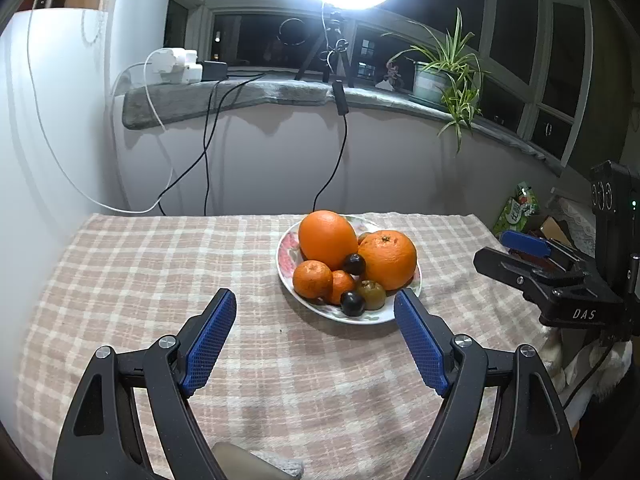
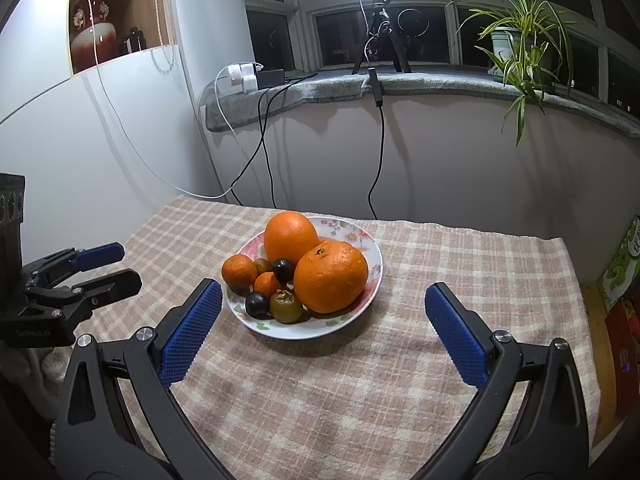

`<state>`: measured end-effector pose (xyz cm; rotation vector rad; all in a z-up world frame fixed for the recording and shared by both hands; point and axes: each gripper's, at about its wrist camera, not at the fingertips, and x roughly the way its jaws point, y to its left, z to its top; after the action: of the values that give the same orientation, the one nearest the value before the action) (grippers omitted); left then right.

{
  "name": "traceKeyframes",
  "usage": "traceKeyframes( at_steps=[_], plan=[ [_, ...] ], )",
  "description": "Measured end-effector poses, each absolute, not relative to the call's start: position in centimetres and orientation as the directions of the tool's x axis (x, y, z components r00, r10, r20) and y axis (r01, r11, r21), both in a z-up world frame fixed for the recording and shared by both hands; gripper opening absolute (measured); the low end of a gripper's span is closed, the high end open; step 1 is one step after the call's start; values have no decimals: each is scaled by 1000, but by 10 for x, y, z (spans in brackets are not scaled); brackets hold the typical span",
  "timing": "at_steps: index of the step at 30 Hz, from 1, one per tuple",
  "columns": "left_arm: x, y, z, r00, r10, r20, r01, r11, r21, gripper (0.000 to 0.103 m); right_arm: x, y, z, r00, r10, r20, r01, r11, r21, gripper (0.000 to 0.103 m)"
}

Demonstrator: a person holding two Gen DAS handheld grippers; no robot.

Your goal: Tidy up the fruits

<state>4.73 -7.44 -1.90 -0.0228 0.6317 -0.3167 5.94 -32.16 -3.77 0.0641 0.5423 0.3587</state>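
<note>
Since every fruit already sat heaped on the flowered plate [image 1: 286,256] on the checked cloth [image 1: 140,272], the left gripper [image 1: 315,305] and right gripper [image 2: 323,295] hung spread and empty just short of it, probably because the sorting looked finished.
</note>
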Motion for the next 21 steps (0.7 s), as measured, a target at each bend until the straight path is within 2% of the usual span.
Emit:
traceKeyframes(
  at_steps=[21],
  plan=[
    [46, -72, -21, 767, -285, -575, 268, 956, -116, 81, 59, -319, -38, 788, 369, -492, -329, 929, 169, 103]
  ],
)
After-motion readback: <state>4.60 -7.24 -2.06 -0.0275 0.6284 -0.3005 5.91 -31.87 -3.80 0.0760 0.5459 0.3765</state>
